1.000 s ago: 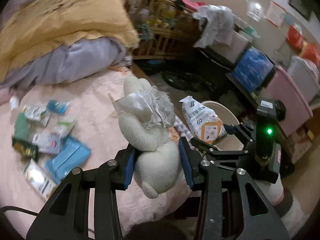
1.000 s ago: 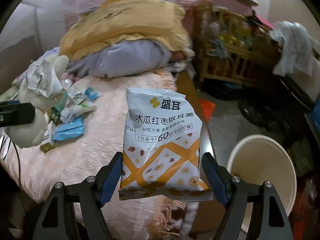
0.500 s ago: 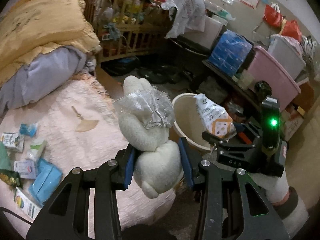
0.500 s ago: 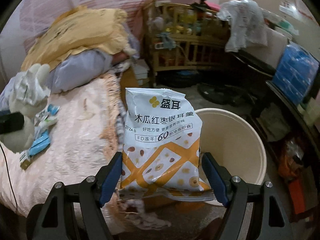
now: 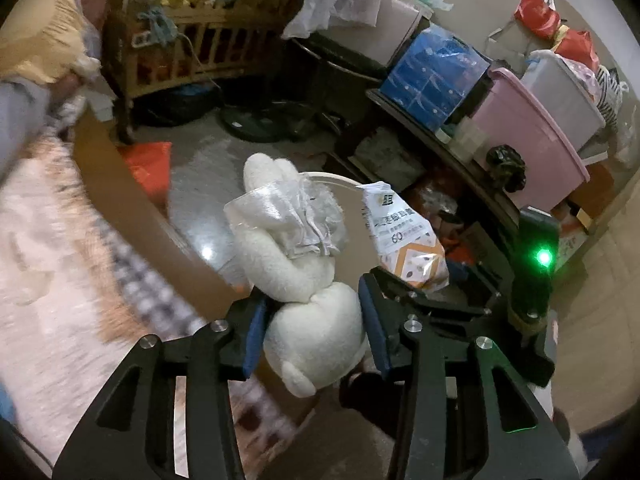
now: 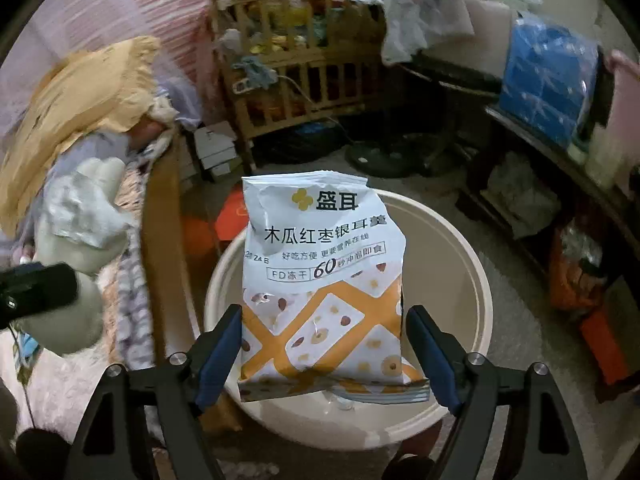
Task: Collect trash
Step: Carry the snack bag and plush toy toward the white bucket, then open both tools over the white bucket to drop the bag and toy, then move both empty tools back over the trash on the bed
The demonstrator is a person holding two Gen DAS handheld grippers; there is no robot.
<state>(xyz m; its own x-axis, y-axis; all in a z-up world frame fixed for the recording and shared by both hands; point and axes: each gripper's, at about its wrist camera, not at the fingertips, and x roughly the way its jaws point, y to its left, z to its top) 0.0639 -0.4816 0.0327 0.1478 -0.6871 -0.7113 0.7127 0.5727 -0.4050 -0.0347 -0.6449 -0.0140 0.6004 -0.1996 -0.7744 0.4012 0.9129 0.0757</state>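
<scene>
The bed point(image 5: 52, 264) is seen along the left side of both views, covered by a pale pink spread, with a yellow quilt point(image 6: 80, 96) heaped at its far end. A wooden crib point(image 6: 296, 80) stands at the far side of the room, and a pink tub point(image 5: 532, 136) and a blue crate point(image 5: 432, 80) are stacked on the right.

A cream bucket point(image 6: 460, 280) is placed on the floor just beside the bed's near right corner; its round rim is seen directly behind and below the snack packet point(image 6: 320, 280).

The packet, white over orange with printed lettering, is held upright between the blue pads of the right tongs point(image 6: 324, 348). Its lower edges are met by both pads, so the tongs are clamped on it, above the bucket's mouth.

A white plush rabbit point(image 5: 308, 304) is gripped at its body by the left tongs point(image 5: 312, 332), both pads pressed into the fabric. A crumpled clear wrapper point(image 5: 296, 220) is draped over the rabbit's head, beyond the pad tips. The rabbit is held left of the packet, over the edge of the bed, with the bucket's rim partly hidden behind it.
</scene>
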